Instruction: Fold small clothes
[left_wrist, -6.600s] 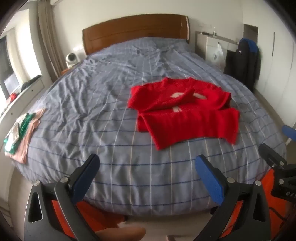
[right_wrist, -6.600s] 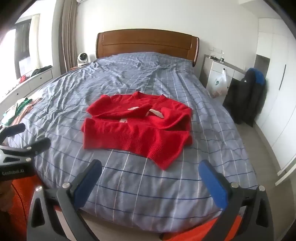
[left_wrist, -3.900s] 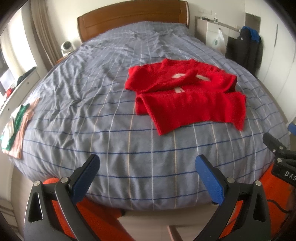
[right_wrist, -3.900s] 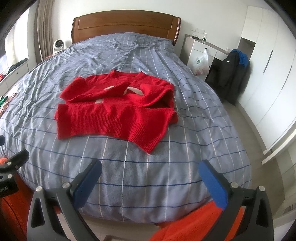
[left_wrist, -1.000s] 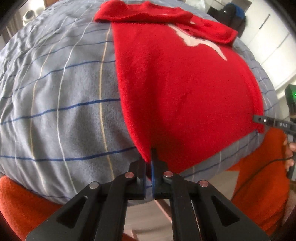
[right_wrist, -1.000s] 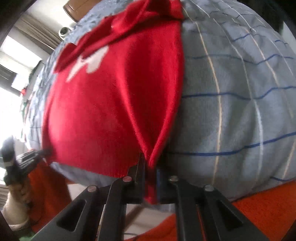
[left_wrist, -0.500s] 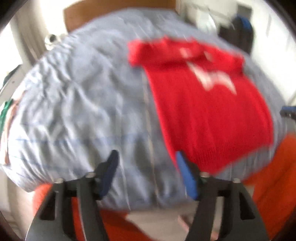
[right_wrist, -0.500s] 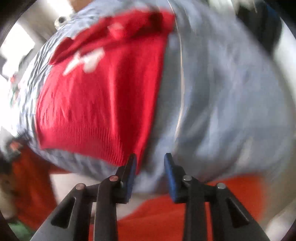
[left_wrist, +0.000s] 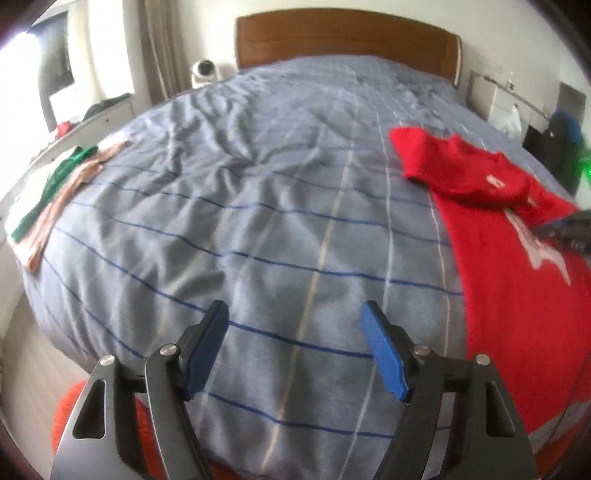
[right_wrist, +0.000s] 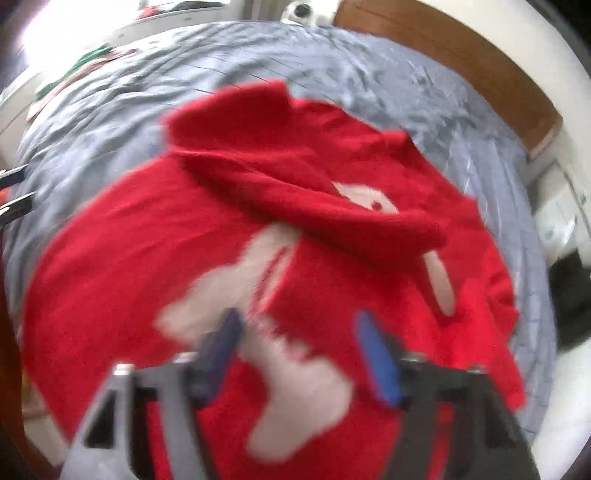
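**Soft red sweater lay flat, both grippers empty**

On the striped bed (left_wrist: 258, 221), the red knit sweater (right_wrist: 166, 240) lay spread near the foot edge, sleeves crossed over its chest. It looked light, limp and likely to sag, so it was best pinched at the hem corners. The left gripper (left_wrist: 295, 343) stood wide over bare quilt. The right gripper (right_wrist: 299, 354), blurred, was closing above the sweater, with nothing seen between its jaws.

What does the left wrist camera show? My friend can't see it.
The left gripper hangs open above a blue-grey striped bed. A red sweater lies spread at the right, with green and pink clothes at the bed's left edge.
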